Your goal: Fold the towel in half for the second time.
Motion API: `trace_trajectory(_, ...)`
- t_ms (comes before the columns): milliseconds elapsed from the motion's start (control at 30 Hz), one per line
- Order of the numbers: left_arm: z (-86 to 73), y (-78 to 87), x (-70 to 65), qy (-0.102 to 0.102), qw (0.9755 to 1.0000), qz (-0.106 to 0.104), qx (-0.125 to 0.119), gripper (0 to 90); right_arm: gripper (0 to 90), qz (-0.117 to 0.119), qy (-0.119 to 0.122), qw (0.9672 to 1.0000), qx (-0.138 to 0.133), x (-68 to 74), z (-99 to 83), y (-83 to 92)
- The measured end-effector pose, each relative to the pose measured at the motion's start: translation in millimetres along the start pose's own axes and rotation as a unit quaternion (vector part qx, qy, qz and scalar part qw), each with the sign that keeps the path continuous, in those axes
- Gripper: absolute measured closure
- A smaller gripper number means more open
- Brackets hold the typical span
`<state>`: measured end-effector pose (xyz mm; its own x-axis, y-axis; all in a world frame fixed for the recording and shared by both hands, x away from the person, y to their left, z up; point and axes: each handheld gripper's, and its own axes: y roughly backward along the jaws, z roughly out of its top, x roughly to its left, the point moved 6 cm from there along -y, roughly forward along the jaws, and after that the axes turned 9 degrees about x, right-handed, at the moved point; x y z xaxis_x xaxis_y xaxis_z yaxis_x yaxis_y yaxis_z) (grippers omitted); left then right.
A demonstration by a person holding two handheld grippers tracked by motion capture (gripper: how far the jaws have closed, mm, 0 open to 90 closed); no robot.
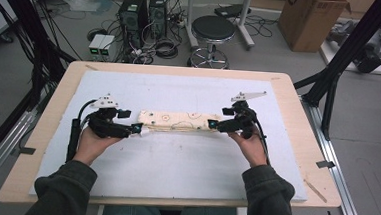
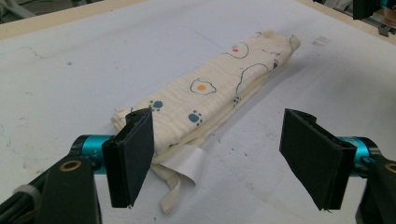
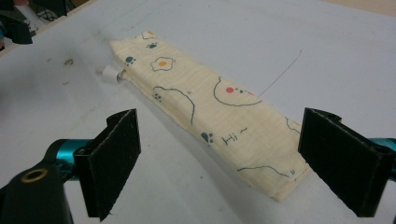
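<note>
High view: a folded cream cloth (image 1: 177, 121) printed with fried eggs and paw prints lies as a long narrow strip across the middle of a counter (image 1: 298, 119) covered by a pale sheet. The left claw (image 1: 136, 129) sits at the strip's 9 o'clock end, the right claw (image 1: 213, 124) at its 3 o'clock end, each held in a hand reaching in from 6 o'clock. With both claws at opposite ends, pulling unevenly could twist or unfold the strip.

Left gripper view: the left claw (image 2: 224, 161) stands wide open and holds nothing. The cloth (image 2: 210, 95) runs away toward 1 o'clock, its near end just behind the left-hand pad (image 2: 130, 156). A white label (image 2: 187, 163) and a loose loop (image 2: 170, 198) poke out from the layers there. Closing here may catch only the label or the top layer, so the fold could peel open when lifted.

Right gripper view: the right claw (image 3: 219, 165) is also wide open and empty. The cloth (image 3: 205, 109) stretches toward 11 o'clock, its near corner beside the right-hand pad (image 3: 343, 165). A grip on that corner alone might let the lower layers sag.
</note>
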<state>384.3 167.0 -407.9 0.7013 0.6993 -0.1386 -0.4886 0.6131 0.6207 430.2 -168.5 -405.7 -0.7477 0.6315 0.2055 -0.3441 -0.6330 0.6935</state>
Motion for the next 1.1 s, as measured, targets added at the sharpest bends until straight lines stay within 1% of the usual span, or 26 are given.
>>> trace_trajectory(167, -7.5, 1.1, 0.9, 0.006, 1.0, 0.0, 0.0, 26.8, 12.2, 0.0, 0.01, 1.0, -0.003, 3.6, 0.1, 2.0)
trace_trajectory(233, -9.0, 1.8, 1.1, 0.005, 1.0, 0.001, 0.001, 26.7, 12.2, -0.002, 0.009, 1.0, 0.001, 4.4, -0.8, 2.4)
trace_trajectory(267, -9.3, 2.5, 0.9, 0.005, 1.0, 0.003, 0.001, 26.7, 12.2, -0.001, 0.005, 1.0, 0.003, 5.0, -1.5, 2.8)
trace_trajectory(333, -9.9, 3.8, 0.1, -0.001, 1.0, 0.006, 0.003, 26.6, 12.2, -0.002, 0.008, 1.0, 0.003, 4.8, -1.9, 3.5)
trace_trajectory(433, -10.2, 5.1, -2.7, -0.001, 1.0, 0.003, 0.001, 26.3, 12.2, 0.002, 0.008, 1.0, 0.006, 7.4, -2.9, 5.0)
trace_trajectory(533, -10.5, 6.8, -4.4, -0.005, 1.0, 0.003, 0.0, 26.1, 12.2, -0.002, 0.017, 0.9998, 0.009, 9.5, -3.6, 5.2)
trace_trajectory(567, -10.8, 7.2, -5.0, -0.003, 1.0, 0.003, -0.003, 26.1, 12.2, -0.002, 0.015, 0.9998, 0.01, 10.4, -4.1, 5.4)
trace_trajectory(600, -11.4, 7.7, -5.2, -0.002, 1.0, 0.004, -0.004, 26.1, 12.2, -0.001, 0.016, 0.9998, 0.007, 10.9, -4.6, 6.1)
trace_trajectory(633, -12.5, 8.2, -5.2, -0.002, 1.0, 0.002, -0.005, 26.1, 12.2, 0.0, 0.018, 0.9998, -0.005, 11.3, -5.4, 7.0)
trace_trajectory(667, -13.9, 8.7, -5.0, -0.002, 1.0, 0.001, -0.004, 26.1, 12.2, -0.001, 0.015, 0.9998, -0.011, 11.6, -7.4, 7.7)
trace_trajectory(733, -16.5, 8.9, -4.9, 0.001, 1.0, 0.002, -0.004, 26.0, 12.2, 0.0, 0.011, 0.9999, -0.008, 10.7, -12.2, 7.5)
trace_trajectory(833, -19.5, 9.5, -5.3, 0.004, 1.0, 0.002, -0.006, 25.8, 12.2, -0.002, 0.012, 0.9999, -0.007, 9.9, -17.4, 8.2)
trace_trajectory(1100, -25.8, 14.5, -7.8, 0.004, 1.0, -0.001, -0.008, 25.6, 12.2, 0.0, 0.007, 0.9999, -0.009, 9.9, -28.3, 11.1)
